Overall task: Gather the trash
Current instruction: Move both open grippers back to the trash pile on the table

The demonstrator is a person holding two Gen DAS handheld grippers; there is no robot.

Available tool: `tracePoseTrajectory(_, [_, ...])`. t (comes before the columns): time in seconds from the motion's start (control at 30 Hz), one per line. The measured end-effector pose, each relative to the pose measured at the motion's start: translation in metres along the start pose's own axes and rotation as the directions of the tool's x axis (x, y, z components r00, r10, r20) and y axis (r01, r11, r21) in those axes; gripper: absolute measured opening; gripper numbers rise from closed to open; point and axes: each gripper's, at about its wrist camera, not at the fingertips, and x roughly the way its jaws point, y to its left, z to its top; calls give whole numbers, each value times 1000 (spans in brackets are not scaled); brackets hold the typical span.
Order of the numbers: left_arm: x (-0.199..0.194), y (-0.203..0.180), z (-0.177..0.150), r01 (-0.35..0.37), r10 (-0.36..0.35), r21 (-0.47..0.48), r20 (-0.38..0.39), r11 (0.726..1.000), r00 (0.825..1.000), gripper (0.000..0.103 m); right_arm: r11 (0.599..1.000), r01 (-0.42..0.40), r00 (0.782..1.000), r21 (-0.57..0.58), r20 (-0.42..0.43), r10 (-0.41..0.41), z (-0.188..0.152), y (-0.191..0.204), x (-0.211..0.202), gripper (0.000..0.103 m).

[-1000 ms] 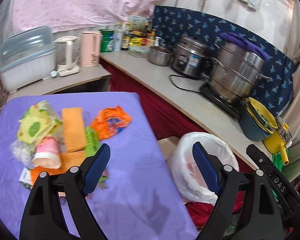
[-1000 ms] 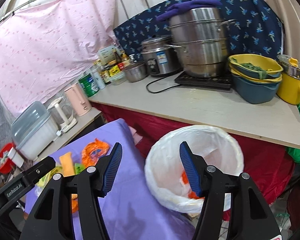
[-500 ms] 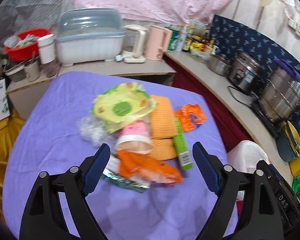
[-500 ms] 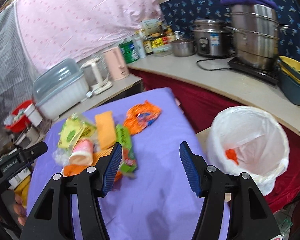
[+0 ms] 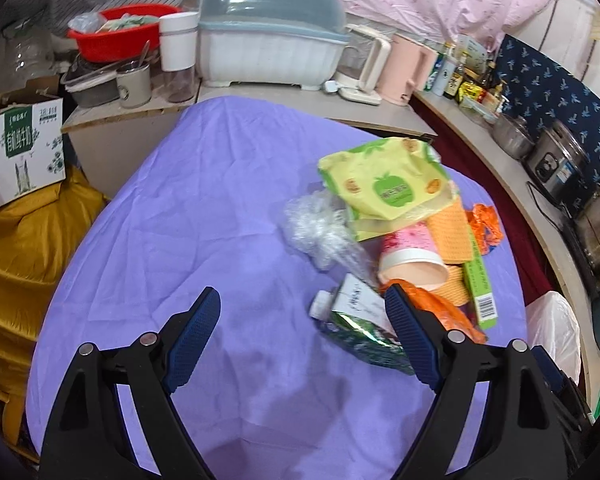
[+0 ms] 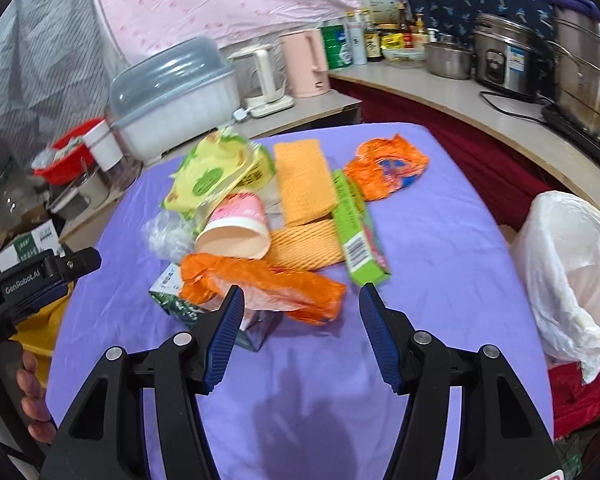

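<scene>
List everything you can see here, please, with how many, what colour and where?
tablecloth: 1, purple, over the table
snack bag: 1, yellow-green, far side of pile
paper cup: 1, pink, lying on its side
sponge cloths: 2, orange, pile centre
carton: 1, green, right of the cloths
wrappers: 2, orange, one near, one far right
clear plastic: 1 wad, pile's left
foil pouch: 1, green, nearest edge
bin bag: 1, white, right of table
left gripper: open
right gripper: open
</scene>
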Motion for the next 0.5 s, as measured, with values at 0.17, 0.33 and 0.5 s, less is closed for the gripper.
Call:
tracePoseTrajectory(0.17, [17,13,4,-11,10,-23,-28,1000,1000,80,999,1,999,-47,-34,-2,-2,18,25,58])
tracePoseTrajectory(0.33, [38,18,9,-2,0,-33,-64,999,998,80,997,-2,997,-71,-72,-4,-4,27,48,58])
tracePoseTrajectory(0.5, [62,17,20,28,-34,-60,-104,998,994,80,994,12,997,-111,-70,-19,-2,35,62,61])
